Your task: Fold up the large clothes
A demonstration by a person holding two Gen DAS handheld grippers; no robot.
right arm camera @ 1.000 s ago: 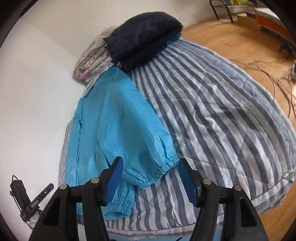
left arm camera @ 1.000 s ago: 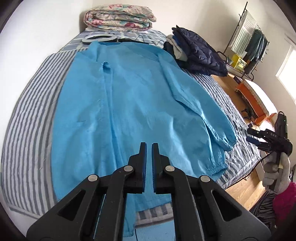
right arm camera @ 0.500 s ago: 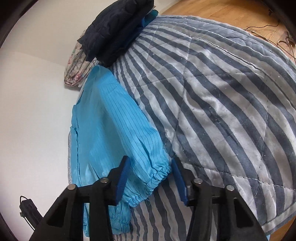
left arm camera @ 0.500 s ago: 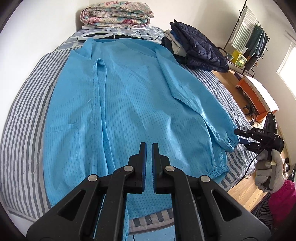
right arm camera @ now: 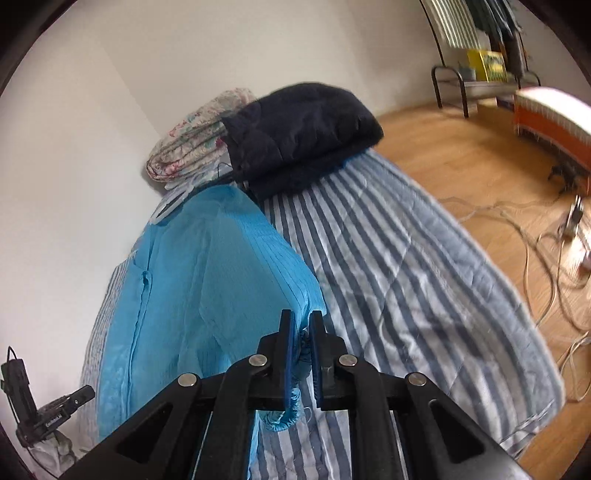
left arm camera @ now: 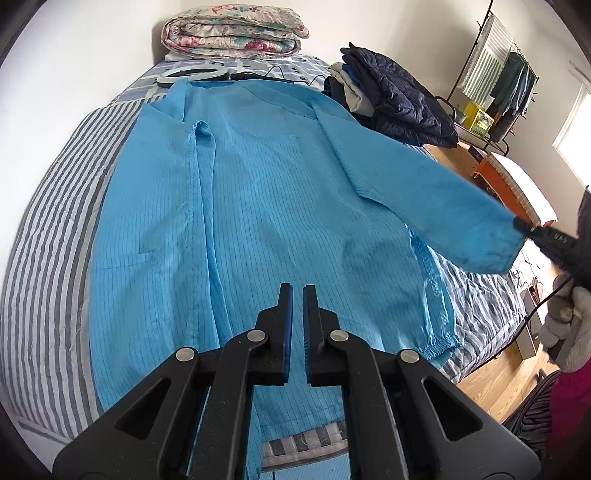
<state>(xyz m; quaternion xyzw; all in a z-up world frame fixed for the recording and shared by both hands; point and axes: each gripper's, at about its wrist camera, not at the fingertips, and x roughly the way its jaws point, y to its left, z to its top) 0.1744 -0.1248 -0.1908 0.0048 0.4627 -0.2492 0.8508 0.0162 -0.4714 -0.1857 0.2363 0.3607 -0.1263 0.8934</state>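
Observation:
A large light-blue coat (left arm camera: 266,206) lies spread flat on the striped bed (left arm camera: 48,236), collar at the far end. My left gripper (left arm camera: 297,291) is shut and empty, hovering above the coat's lower middle. My right gripper (right arm camera: 300,321) is shut on the elastic cuff of the coat's right sleeve (right arm camera: 295,354) and holds it lifted off the bed. In the left wrist view the raised sleeve (left arm camera: 443,206) stretches out to the right gripper (left arm camera: 524,227) at the right edge. The coat (right arm camera: 192,295) also shows in the right wrist view.
A folded floral quilt (left arm camera: 236,31) lies at the bed's head, with a white ring light (left arm camera: 192,74) in front. A pile of dark jackets (left arm camera: 399,99) sits at the far right of the bed. A clothes rack (left arm camera: 495,74) and wooden floor (right arm camera: 461,166) lie beyond.
My right gripper closed on the sleeve cuff and lifted the sleeve off the bed. The left gripper stayed shut and moved slightly forward over the coat.

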